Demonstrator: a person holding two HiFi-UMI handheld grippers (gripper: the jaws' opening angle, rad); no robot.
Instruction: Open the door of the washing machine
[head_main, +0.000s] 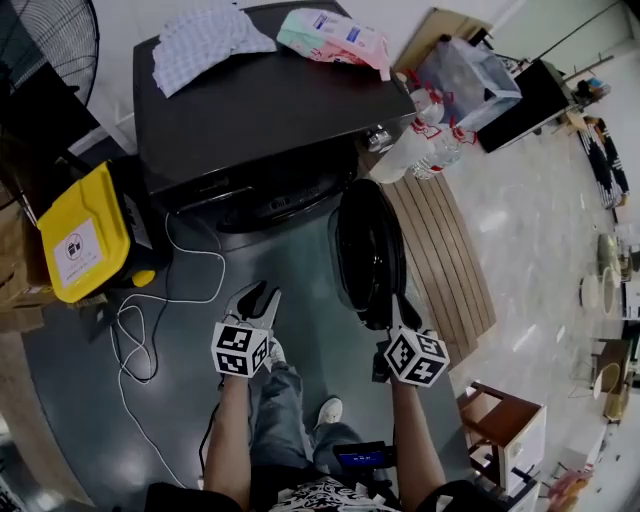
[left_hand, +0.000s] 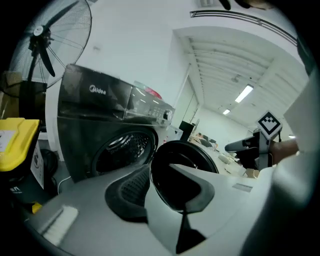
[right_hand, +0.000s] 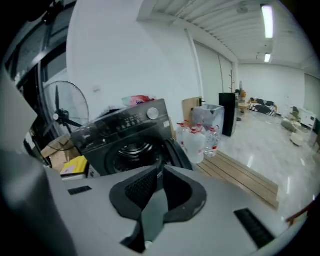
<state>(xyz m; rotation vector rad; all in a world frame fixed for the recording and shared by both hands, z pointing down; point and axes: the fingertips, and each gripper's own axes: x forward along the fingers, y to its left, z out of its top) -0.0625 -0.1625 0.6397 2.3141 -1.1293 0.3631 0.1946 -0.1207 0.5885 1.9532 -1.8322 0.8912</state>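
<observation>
The dark front-loading washing machine stands at the back with its drum opening uncovered. Its round door hangs swung out to the right, edge-on to me. My left gripper hovers over the floor in front of the drum, jaws apart and empty. In the left gripper view the drum and door show past the left gripper. My right gripper sits at the door's near edge. The right gripper has only a narrow slot between its pads, nothing in it. The machine lies ahead of it.
A yellow box and a fan stand left of the machine. A white cable loops on the floor. Water bottles and wooden planks lie to the right, a wooden stool nearer. Cloth rests on top.
</observation>
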